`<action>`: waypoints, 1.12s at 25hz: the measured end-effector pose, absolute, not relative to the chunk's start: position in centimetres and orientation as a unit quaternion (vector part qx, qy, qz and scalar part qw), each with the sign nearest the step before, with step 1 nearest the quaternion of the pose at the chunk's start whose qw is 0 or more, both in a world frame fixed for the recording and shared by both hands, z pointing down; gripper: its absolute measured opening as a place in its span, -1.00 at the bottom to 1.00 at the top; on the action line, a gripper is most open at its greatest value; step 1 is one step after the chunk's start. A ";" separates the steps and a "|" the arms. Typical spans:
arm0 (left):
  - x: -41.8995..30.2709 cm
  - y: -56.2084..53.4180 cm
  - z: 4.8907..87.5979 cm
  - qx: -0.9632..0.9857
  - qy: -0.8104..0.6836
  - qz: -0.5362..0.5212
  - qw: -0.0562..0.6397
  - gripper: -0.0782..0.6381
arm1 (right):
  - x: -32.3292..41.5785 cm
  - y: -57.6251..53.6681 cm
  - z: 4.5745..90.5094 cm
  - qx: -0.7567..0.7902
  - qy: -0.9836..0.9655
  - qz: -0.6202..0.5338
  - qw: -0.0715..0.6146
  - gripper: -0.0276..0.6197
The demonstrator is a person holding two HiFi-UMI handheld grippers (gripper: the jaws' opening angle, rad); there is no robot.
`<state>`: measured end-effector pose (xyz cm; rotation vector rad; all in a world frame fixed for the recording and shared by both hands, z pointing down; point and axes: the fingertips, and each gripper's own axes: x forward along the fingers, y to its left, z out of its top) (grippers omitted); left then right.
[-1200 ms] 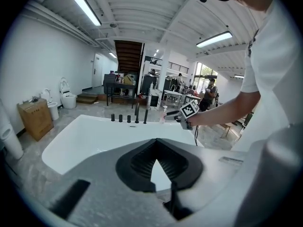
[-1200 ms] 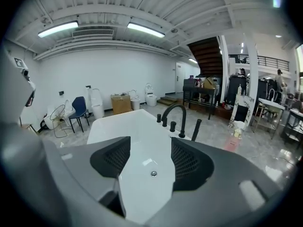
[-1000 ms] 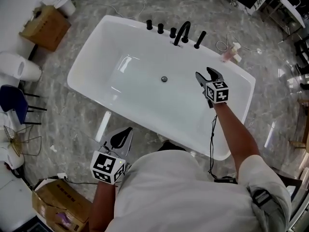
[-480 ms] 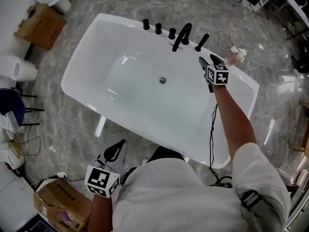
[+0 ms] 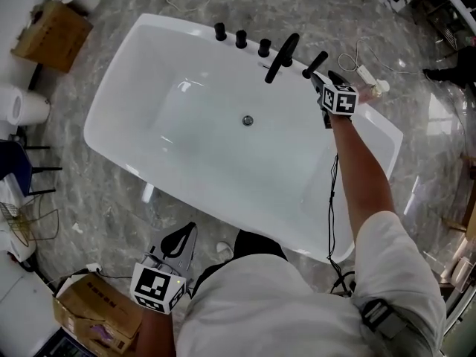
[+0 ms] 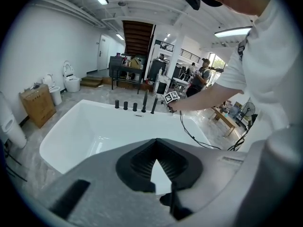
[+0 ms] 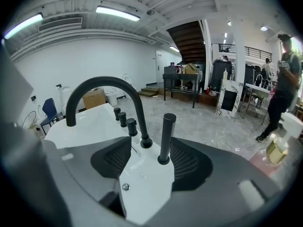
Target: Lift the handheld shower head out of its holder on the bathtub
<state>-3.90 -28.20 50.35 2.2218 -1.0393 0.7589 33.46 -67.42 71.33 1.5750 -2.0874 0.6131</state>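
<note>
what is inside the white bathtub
Only a small round metal drain shows on the white bathtub's floor. The person's right arm covers part of one end.

A grey marbled stone floor (image 5: 111, 199) is seen, and a white rounded-rectangular bathtub (image 5: 156, 110) is stood on it. A closed brown cardboard box (image 5: 50, 34) is set beyond the bathtub's far left corner. An open brown cardboard box (image 5: 93, 309) is placed well apart from its near side. A thin white cable (image 5: 359, 59) is laid just beside its far right corner.
</note>
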 end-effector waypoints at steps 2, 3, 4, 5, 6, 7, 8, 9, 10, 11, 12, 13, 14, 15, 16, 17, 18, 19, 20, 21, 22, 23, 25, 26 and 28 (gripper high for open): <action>-3.8 -28.9 50.8 0.829 -0.386 0.286 0.288 -0.76 | 33.6 -68.5 72.5 0.572 -0.754 0.230 0.226 -0.07; -3.9 -29.2 51.1 0.828 -0.385 0.286 0.291 -0.76 | 33.7 -69.1 73.0 0.573 -0.753 0.234 0.225 -0.07; -3.9 -29.4 51.4 0.826 -0.385 0.287 0.295 -0.76 | 33.9 -69.7 73.4 0.574 -0.751 0.237 0.223 -0.07; -3.9 -29.6 51.8 0.825 -0.384 0.288 0.299 -0.76 | 34.0 -70.3 73.9 0.576 -0.749 0.240 0.222 -0.07; -3.9 -29.7 52.2 0.823 -0.383 0.289 0.302 -0.76 | 34.2 -70.8 74.4 0.579 -0.746 0.243 0.222 -0.07; -3.9 -29.9 52.5 0.822 -0.383 0.290 0.306 -0.76 | 34.4 -71.3 74.9 0.581 -0.743 0.246 0.222 -0.07; -3.9 -30.0 52.8 0.821 -0.382 0.290 0.310 -0.76 | 34.6 -71.7 75.5 0.584 -0.740 0.250 0.222 -0.07; -3.9 -30.1 53.1 0.820 -0.381 0.291 0.314 -0.76 | 34.6 -72.0 76.0 0.585 -0.737 0.253 0.223 -0.07; -3.9 -30.2 53.3 0.818 -0.380 0.292 0.317 -0.76 | 34.6 -72.3 76.5 0.586 -0.735 0.256 0.223 -0.07; -3.8 -30.3 53.5 0.818 -0.378 0.294 0.320 -0.76 | 34.5 -72.6 76.9 0.586 -0.734 0.259 0.223 -0.08; -3.7 -30.3 53.6 0.818 -0.375 0.296 0.321 -0.76 | 34.5 -72.9 77.2 0.587 -0.733 0.260 0.224 -0.08; -3.5 -30.3 53.7 0.818 -0.372 0.298 0.322 -0.76 | 34.6 -73.2 77.4 0.589 -0.731 0.261 0.224 -0.08; -3.3 -30.4 53.8 0.819 -0.369 0.299 0.321 -0.76 | 34.8 -73.5 77.7 0.592 -0.728 0.264 0.223 -0.08; -3.2 -30.5 53.9 0.819 -0.368 0.300 0.321 -0.76 | 35.0 -73.7 78.0 0.594 -0.726 0.268 0.220 -0.09; -3.1 -30.6 54.0 0.819 -0.369 0.300 0.322 -0.76 | 35.2 -74.0 78.3 0.597 -0.723 0.273 0.217 -0.09; -3.1 -30.7 54.0 0.818 -0.369 0.299 0.323 -0.76 | 35.3 -74.2 78.6 0.599 -0.720 0.278 0.213 -0.09; -3.2 -30.8 54.0 0.817 -0.371 0.298 0.325 -0.76 | 35.4 -74.5 78.8 0.601 -0.718 0.283 0.209 -0.09; -3.2 -30.9 53.9 0.817 -0.373 0.297 0.326 -0.76 | 35.4 -74.7 78.9 0.603 -0.716 0.286 0.205 -0.11; -3.2 -31.0 54.0 0.816 -0.374 0.296 0.327 -0.76 | 35.4 -75.0 79.0 0.605 -0.714 0.288 0.202 -0.15; -3.3 -30.9 54.1 0.815 -0.373 0.298 0.328 -0.76 | 35.3 -75.3 79.0 0.607 -0.713 0.289 0.199 -0.18; -3.5 -30.8 54.3 0.814 -0.371 0.302 0.330 -0.76 | 35.2 -75.6 79.1 0.608 -0.712 0.289 0.197 -0.21; -3.6 -30.7 54.4 0.812 -0.370 0.305 0.332 -0.76 | 35.1 -75.8 79.2 0.610 -0.711 0.289 0.197 -0.24; -3.6 -30.6 54.7 0.810 -0.370 0.306 0.336 -0.76 | 35.2 -76.0 79.3 0.614 -0.708 0.286 0.200 -0.36; -3.6 -30.7 54.8 0.810 -0.370 0.305 0.336 -0.76 | 35.2 -76.1 79.3 0.617 -0.705 0.285 0.201 -0.43; -3.8 -30.9 54.8 0.811 -0.372 0.303 0.335 -0.76 | 35.3 -76.1 79.2 0.621 -0.703 0.281 0.205 -0.44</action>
